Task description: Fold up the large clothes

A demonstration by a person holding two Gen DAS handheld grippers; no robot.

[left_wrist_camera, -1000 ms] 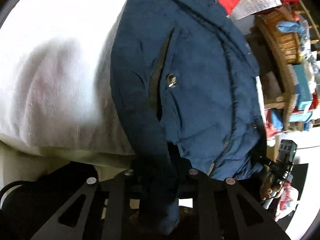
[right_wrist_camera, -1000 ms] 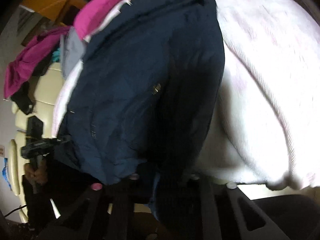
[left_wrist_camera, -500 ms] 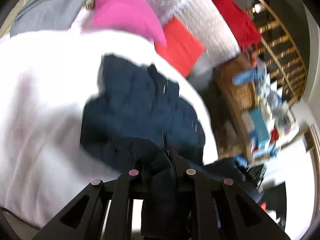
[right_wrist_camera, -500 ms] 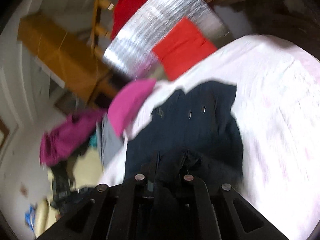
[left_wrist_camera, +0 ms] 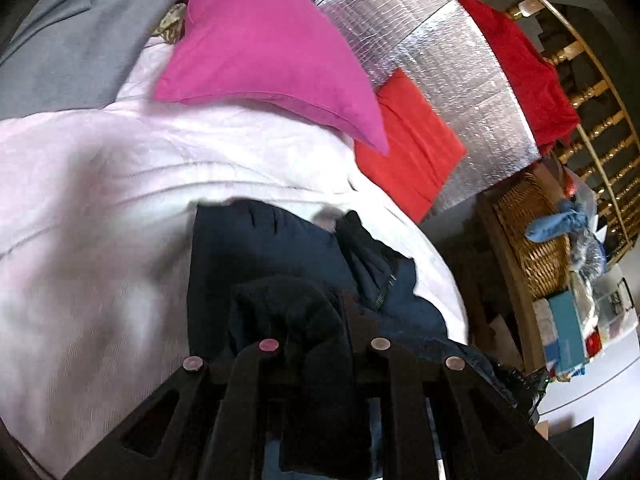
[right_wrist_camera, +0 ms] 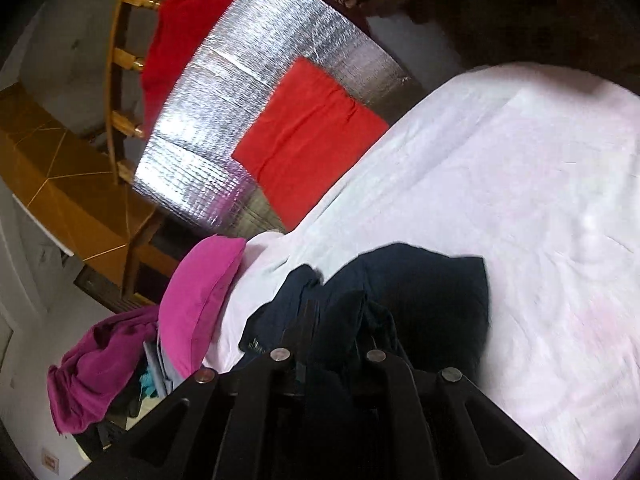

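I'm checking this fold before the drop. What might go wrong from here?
1. Both the left tool and right tool pinch thick bunches of the navy jacket; released like this, it would likely land crumpled, not flat.
2. The jacket sits near the edge of the white bedspread in the left view, so part could slide off.
3. The pink pillow lies close and may crowd the fold.

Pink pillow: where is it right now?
The pink pillow sits at the head of the white bedspread, beside the red cushion; left in the right wrist view.
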